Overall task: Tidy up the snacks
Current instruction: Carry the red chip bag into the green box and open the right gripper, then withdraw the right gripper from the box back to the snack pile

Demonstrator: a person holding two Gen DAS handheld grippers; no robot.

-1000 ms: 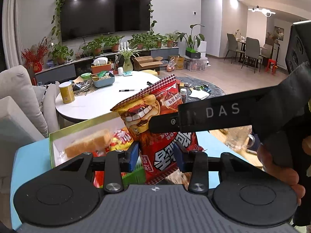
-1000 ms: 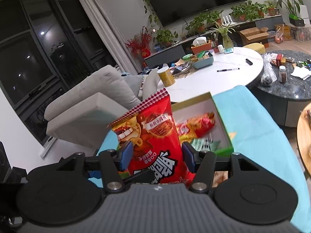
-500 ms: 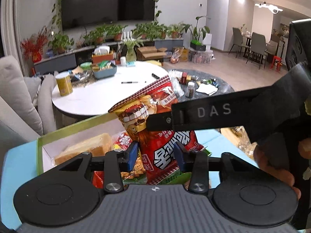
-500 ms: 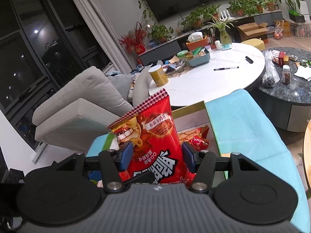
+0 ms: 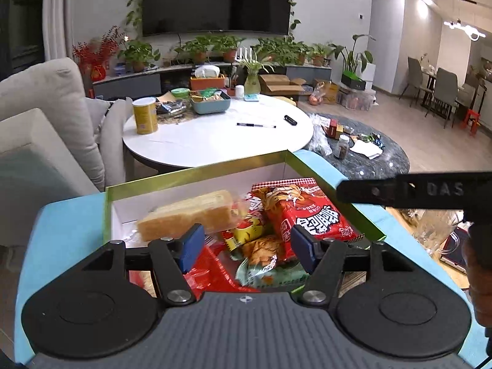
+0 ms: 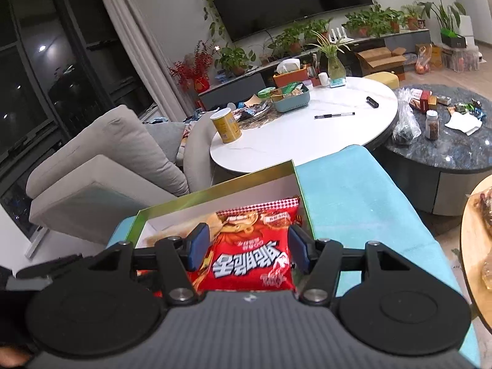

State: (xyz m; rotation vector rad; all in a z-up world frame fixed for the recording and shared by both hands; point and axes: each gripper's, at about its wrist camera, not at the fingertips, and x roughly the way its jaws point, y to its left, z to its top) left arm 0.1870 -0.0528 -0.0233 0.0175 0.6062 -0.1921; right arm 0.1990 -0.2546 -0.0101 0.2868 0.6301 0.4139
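Note:
A red snack bag (image 5: 307,212) lies flat at the right side of an open green-rimmed box (image 5: 196,170), on top of other snack packets. A wrapped yellow cake (image 5: 187,215) lies at the box's left. My left gripper (image 5: 246,246) is open and empty just above the box's near side. My right gripper (image 6: 246,247) is open, its blue pads either side of the red bag (image 6: 250,255) lying in the box (image 6: 215,189). One right finger (image 5: 399,190) crosses the left wrist view above the box's right rim.
The box sits on a light blue surface (image 6: 347,190). Behind it stand a white round table (image 5: 215,138) with a yellow can (image 5: 144,115), a pen and a teal tray, and a dark round table (image 6: 446,147) with jars. A grey sofa (image 5: 40,117) is at the left.
The red bag, held upright by both grippers before, now lies flat in the box. Both grippers have opened and let it go. The right finger has drawn off to the right.

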